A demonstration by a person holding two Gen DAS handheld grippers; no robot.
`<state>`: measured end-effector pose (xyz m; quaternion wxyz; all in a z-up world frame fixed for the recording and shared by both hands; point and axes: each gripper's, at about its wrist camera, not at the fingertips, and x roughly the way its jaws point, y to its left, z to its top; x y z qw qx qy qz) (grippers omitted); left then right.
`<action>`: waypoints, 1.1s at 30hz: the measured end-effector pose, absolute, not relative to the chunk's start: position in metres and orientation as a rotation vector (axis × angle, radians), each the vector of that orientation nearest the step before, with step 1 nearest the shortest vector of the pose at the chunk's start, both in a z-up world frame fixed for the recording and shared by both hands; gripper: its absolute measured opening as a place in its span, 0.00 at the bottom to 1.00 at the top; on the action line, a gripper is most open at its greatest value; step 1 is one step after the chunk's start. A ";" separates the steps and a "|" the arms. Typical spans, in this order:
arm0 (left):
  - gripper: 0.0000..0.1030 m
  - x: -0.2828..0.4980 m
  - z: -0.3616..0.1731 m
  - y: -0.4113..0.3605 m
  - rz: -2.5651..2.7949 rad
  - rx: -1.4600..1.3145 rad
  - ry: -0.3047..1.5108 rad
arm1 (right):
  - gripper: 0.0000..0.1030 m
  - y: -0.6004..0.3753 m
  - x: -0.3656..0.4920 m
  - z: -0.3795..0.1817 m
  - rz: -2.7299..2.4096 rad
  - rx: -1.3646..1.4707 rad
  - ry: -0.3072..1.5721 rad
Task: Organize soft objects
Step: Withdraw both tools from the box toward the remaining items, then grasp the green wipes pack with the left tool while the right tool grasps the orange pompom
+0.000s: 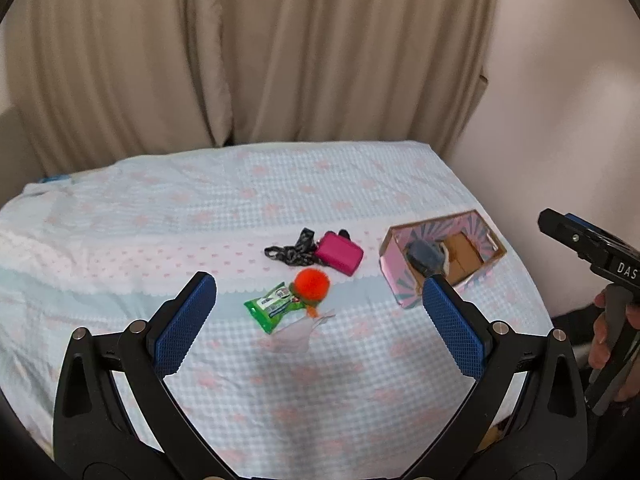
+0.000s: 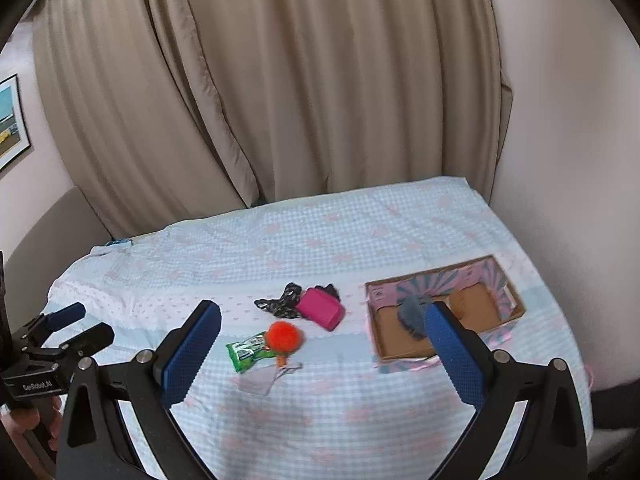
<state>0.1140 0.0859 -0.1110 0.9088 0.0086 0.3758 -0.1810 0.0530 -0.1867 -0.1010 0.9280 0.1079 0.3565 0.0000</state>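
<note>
On the bed lie an orange pompom [image 1: 312,286] [image 2: 283,336], a green packet [image 1: 269,306] [image 2: 249,350], a pink pouch [image 1: 339,257] [image 2: 321,307] with a black patterned strap [image 1: 289,254] [image 2: 279,302], and a flat pale cloth piece [image 1: 298,330] [image 2: 262,379]. A pink open box [image 1: 390,276] [image 2: 500,280] at the right holds a grey soft thing [image 1: 426,256] [image 2: 412,314]. My left gripper [image 1: 318,312] is open and empty above the items. My right gripper [image 2: 320,344] is open and empty too.
The bed has a light blue and pink checked cover [image 1: 280,400] [image 2: 320,420]. Beige curtains [image 1: 260,52] hang behind it, a wall [image 2: 568,120] stands at the right. The other gripper shows at each view's edge: right [image 1: 592,248], left [image 2: 68,328].
</note>
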 end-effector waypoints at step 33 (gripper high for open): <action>0.95 0.307 -0.433 0.087 -0.687 0.151 1.103 | 0.93 -0.083 0.234 -0.408 -0.004 0.416 1.076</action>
